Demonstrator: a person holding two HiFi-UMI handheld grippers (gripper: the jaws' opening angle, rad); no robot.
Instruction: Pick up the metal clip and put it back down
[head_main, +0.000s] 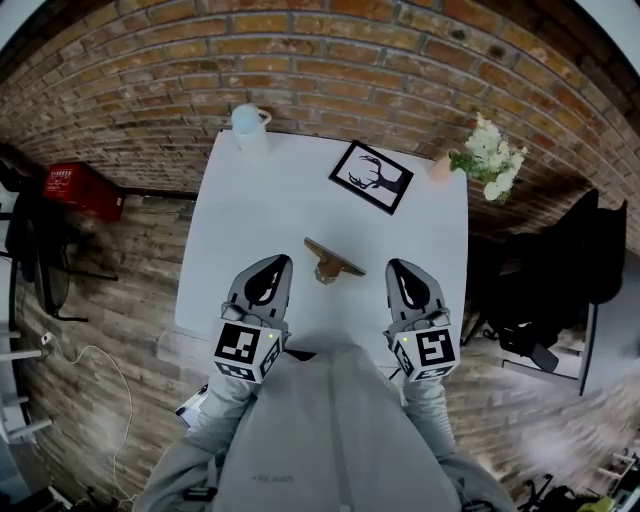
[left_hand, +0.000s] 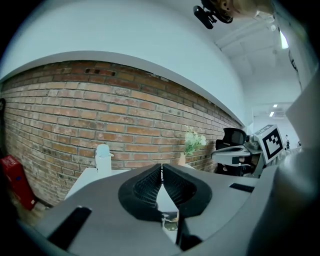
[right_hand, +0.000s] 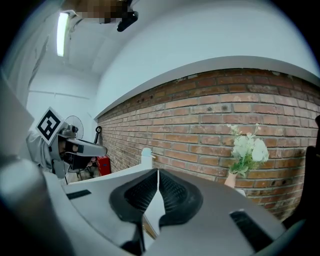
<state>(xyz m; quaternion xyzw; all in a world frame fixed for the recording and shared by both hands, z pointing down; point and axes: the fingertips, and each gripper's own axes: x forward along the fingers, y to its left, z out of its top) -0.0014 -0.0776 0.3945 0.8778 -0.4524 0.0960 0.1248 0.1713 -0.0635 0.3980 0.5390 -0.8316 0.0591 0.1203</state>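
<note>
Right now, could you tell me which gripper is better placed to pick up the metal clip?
Left, narrowly. The left gripper points at the metal clip, whose bulky base lies nearer it than the right gripper. Both have shut fingers and must open first.

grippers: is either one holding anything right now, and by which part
Nothing is held. The left gripper and the right gripper are both shut and empty; the metal clip lies untouched on the table between them.

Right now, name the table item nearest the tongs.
The metal clip, mid-table just ahead of the left tongs and right tongs; the white jug, deer picture and flowers sit far back.
</note>
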